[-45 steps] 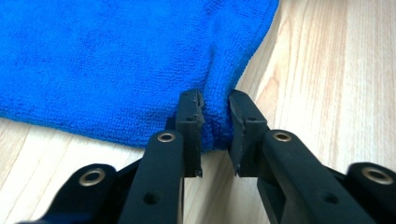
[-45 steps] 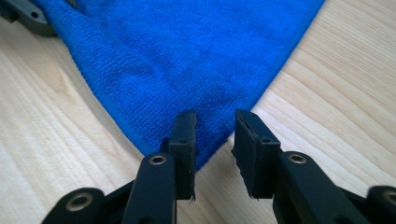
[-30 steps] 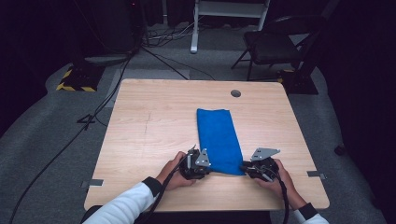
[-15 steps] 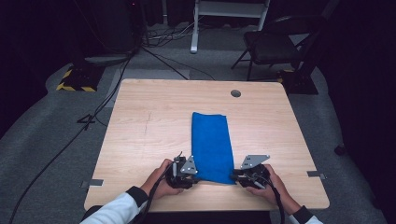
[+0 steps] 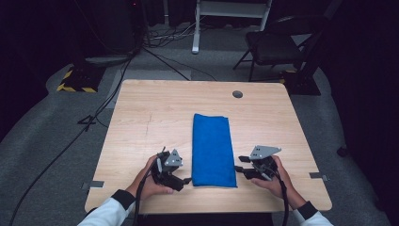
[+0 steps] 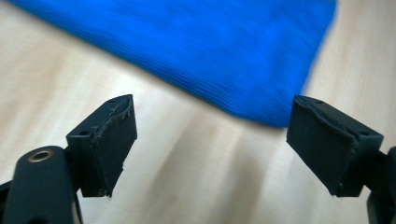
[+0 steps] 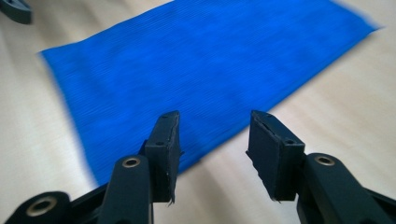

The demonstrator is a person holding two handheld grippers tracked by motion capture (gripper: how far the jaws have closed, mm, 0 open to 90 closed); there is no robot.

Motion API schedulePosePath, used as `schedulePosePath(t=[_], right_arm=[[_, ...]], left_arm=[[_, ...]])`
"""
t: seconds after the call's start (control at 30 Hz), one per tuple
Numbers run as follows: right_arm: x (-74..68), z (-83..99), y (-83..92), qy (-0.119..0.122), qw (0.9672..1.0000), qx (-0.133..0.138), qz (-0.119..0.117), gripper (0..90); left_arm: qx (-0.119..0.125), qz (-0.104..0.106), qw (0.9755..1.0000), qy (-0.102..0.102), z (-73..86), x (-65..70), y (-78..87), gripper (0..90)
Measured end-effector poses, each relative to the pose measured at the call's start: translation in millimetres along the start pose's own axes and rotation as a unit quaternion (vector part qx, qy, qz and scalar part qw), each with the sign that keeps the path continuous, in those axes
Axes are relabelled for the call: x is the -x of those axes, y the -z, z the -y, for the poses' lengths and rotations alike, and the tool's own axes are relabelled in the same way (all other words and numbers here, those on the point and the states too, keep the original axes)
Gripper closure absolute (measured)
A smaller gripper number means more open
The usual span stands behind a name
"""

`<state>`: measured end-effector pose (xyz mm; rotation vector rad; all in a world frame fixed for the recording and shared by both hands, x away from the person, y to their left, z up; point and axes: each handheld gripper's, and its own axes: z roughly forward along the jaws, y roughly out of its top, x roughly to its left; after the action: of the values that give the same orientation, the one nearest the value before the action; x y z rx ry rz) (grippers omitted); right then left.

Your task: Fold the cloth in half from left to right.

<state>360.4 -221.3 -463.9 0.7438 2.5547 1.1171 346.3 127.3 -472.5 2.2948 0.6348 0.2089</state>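
A blue cloth (image 5: 212, 149), folded into a long strip, lies flat on the wooden table (image 5: 150, 113), running from the middle toward the near edge. My left gripper (image 5: 187, 180) sits just left of its near left corner, a small gap apart. In the left gripper view my left gripper (image 6: 210, 144) is wide open with bare wood between the jaws and the cloth (image 6: 210, 46) beyond them. My right gripper (image 5: 240, 166) is off the cloth's near right edge. In its own view my right gripper (image 7: 214, 149) is open, the cloth (image 7: 201, 60) ahead of it. Both pairs of jaws have just been opening, with nothing between them.
A round grey grommet (image 5: 237, 94) sits in the tabletop at the far right. Behind the table stand a dark folding chair (image 5: 277, 42) and a white frame (image 5: 230, 14). Cables (image 5: 94, 117) and a yellow-black striped block (image 5: 75, 82) lie on the floor at the left.
Both grippers have let go of the cloth's near corners and opened. The left hand has drawn away to the left. The cloth, slanted before, now lies straight and still.
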Motion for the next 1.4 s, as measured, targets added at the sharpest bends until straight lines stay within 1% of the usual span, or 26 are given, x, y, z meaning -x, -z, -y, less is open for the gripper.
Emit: schedulePosePath(t=[0.07,0.13,0.2,0.27,0.33,0.4,0.43,0.47,0.5,0.57,0.6,0.7,0.77,0.8,0.87,0.9,0.93,0.97,1.03,1.07,1.13,1.2,1.23,1.3,1.33,1.4], right_arm=[[10.5,-5.8,-2.1,0.004,0.9999,0.005,0.015,54.8],[18.0,-10.6,-4.7,0.005,0.9997,0.006,0.022,54.5],[26.8,-16.0,-8.7,0.004,0.9995,0.010,0.031,53.9],[35.5,-21.6,-13.4,-0.003,0.9994,0.012,0.033,52.8],[42.4,-27.4,-19.2,0.001,0.9991,0.011,0.040,52.7],[48.9,-32.6,-26.3,0.009,0.9992,0.003,0.038,53.4],[52.2,-34.6,-30.1,0.009,0.9990,0.002,0.044,53.5],[56.2,-36.5,-33.8,0.004,0.9990,0.000,0.045,53.6],[61.2,-38.6,-38.1,-0.001,0.9989,-0.001,0.048,54.0],[68.2,-41.5,-43.3,-0.006,0.9981,-0.003,0.061,54.4],[72.7,-43.0,-46.3,-0.014,0.9979,-0.002,0.064,54.7],[85.6,-48.1,-54.7,-0.031,0.9965,-0.002,0.078,55.2],[93.3,-51.9,-59.1,-0.045,0.9960,0.003,0.077,55.2],[96.3,-53.8,-61.1,-0.046,0.9955,0.002,0.082,55.2],[103.8,-57.1,-65.5,-0.059,0.9945,0.004,0.086,55.2],[106.5,-58.8,-67.7,-0.062,0.9942,0.005,0.088,55.2],[108.4,-61.0,-69.6,-0.058,0.9942,0.001,0.091,55.2],[110.1,-63.1,-71.5,-0.056,0.9942,0.001,0.092,55.2],[112.6,-67.2,-75.4,-0.056,0.9945,0.003,0.089,55.4],[113.2,-69.3,-77.3,-0.053,0.9944,0.004,0.091,55.3],[115.0,-73.4,-82.7,-0.054,0.9945,0.001,0.089,54.0],[116.3,-77.2,-89.6,-0.048,0.9943,-0.007,0.095,53.8],[118.1,-79.3,-94.5,-0.046,0.9943,-0.011,0.096,53.4],[121.1,-82.6,-101.4,-0.048,0.9940,-0.020,0.096,52.8],[123.7,-84.8,-106.4,-0.053,0.9934,-0.021,0.099,52.7],[124.9,-87.3,-112.2,-0.056,0.9931,-0.027,0.099,51.8]], left_arm=[[0.006,-0.014,0.9998,0.008,-4.6,-9.4,-0.2,17.8],[0.010,-0.023,0.9996,0.012,-9.7,-17.7,-1.8,18.1],[0.017,-0.029,0.9992,0.020,-16.1,-26.1,-3.9,19.7],[0.023,-0.037,0.9989,0.020,-22.7,-33.8,-5.9,20.0],[0.024,-0.046,0.9985,0.019,-28.3,-41.7,-9.1,20.3],[0.019,-0.050,0.9983,0.019,-32.9,-50.7,-13.5,20.8],[0.022,-0.055,0.9980,0.024,-34.8,-55.0,-16.1,20.8],[0.024,-0.062,0.9975,0.022,-37.2,-60.8,-18.9,21.4],[0.018,-0.064,0.9976,0.022,-39.4,-64.9,-20.7,22.5],[0.018,-0.061,0.9974,0.035,-44.6,-76.8,-26.2,22.1],[0.017,-0.058,0.9974,0.041,-47.5,-82.9,-28.9,22.3],[0.015,-0.071,0.9963,0.046,-56.7,-98.9,-36.9,22.2],[0.017,-0.080,0.9955,0.048,-62.7,-106.2,-42.0,22.2],[0.017,-0.087,0.9951,0.044,-65.2,-109.2,-44.2,22.3],[0.015,-0.091,0.9946,0.048,-70.1,-115.0,-49.9,22.4],[0.016,-0.091,0.9942,0.054,-72.0,-117.6,-52.6,22.4],[0.012,-0.090,0.9941,0.060,-74.0,-119.8,-56.0,22.4],[0.007,-0.093,0.9940,0.058,-76.2,-122.1,-58.9,22.2],[0.004,-0.096,0.9938,0.056,-80.2,-125.5,-64.3,22.0],[0.000,-0.098,0.9936,0.057,-82.1,-126.8,-67.0,22.0],[-0.004,-0.102,0.9931,0.058,-85.3,-130.2,-72.0,22.2],[-0.006,-0.104,0.9920,0.071,-88.9,-134.5,-77.7,22.6],[-0.006,-0.102,0.9921,0.072,-90.5,-136.0,-79.4,22.6],[0.004,-0.108,0.9905,0.084,-94.9,-139.1,-83.7,22.5],[0.006,-0.111,0.9897,0.090,-96.2,-140.5,-86.1,22.8],[0.005,-0.116,0.9885,0.098,-97.9,-143.0,-91.2,23.8]])
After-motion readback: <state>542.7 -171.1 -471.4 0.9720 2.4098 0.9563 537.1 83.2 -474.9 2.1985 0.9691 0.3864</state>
